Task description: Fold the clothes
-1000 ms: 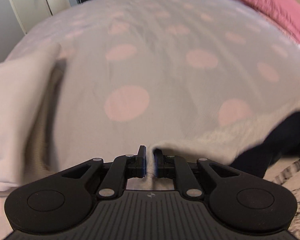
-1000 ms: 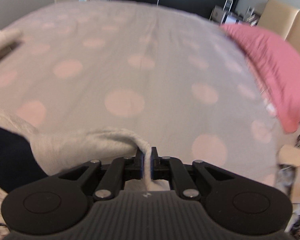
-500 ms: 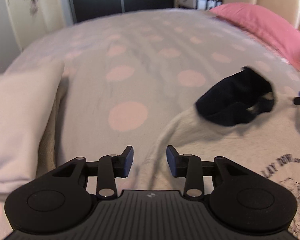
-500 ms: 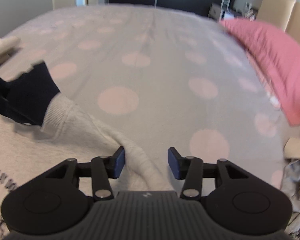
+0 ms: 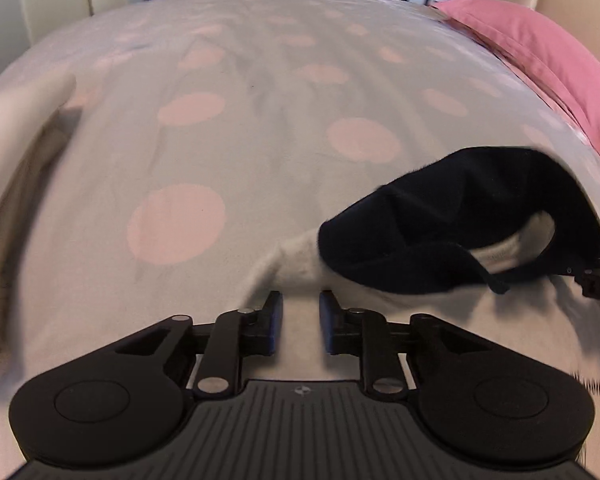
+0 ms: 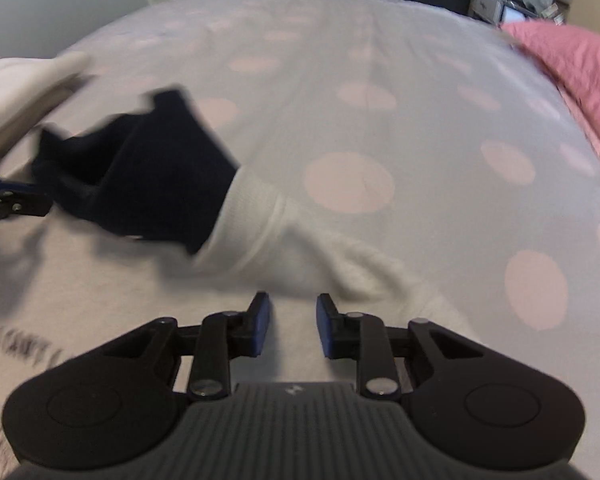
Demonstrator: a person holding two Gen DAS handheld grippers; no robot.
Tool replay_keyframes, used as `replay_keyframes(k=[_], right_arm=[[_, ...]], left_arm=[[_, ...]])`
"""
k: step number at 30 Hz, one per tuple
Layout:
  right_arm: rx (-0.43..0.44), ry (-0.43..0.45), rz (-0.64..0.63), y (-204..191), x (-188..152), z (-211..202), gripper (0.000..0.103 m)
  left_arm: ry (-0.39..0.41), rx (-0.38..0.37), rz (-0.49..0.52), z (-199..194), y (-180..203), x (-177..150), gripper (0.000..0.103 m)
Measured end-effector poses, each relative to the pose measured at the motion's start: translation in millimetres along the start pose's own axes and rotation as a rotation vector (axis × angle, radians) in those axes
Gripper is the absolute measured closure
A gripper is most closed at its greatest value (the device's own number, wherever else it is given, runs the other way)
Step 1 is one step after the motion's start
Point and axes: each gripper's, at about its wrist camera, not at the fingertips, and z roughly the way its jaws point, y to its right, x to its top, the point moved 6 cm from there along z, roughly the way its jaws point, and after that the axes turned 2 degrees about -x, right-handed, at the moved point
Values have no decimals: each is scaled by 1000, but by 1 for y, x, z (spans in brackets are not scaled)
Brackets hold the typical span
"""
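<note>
A pale grey sweatshirt (image 5: 440, 320) with a dark navy hood (image 5: 452, 224) lies flat on the spotted bedcover (image 5: 260, 128). It also shows in the right wrist view (image 6: 140, 288), hood (image 6: 140, 184) to the upper left, with dark printed lettering (image 6: 16, 352) at the left edge. My left gripper (image 5: 301, 308) is open and empty just above the sweatshirt's shoulder. My right gripper (image 6: 290, 312) is open and empty above the other shoulder. Each gripper shows at the edge of the other's view.
A folded white garment (image 5: 16, 148) lies on the bed at the left, also in the right wrist view (image 6: 24, 84). A pink pillow (image 5: 540, 52) lies at the right by a beige headboard. Dark wardrobe doors stand beyond the bed.
Both grippers let go of the sweatshirt's edge and opened. The sweatshirt dropped flat on the bed with the hood spread out. Both grippers have since closed partway and shifted over the shoulders.
</note>
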Motion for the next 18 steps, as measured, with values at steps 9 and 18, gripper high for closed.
replay_keyframes(k=[9, 18], right_arm=[[-52, -53, 30, -3, 30, 24, 73], [-33, 24, 132, 35, 0, -75, 68]], left_arm=[[-41, 14, -29, 6, 1, 17, 88], [6, -27, 25, -117, -19, -23, 52]])
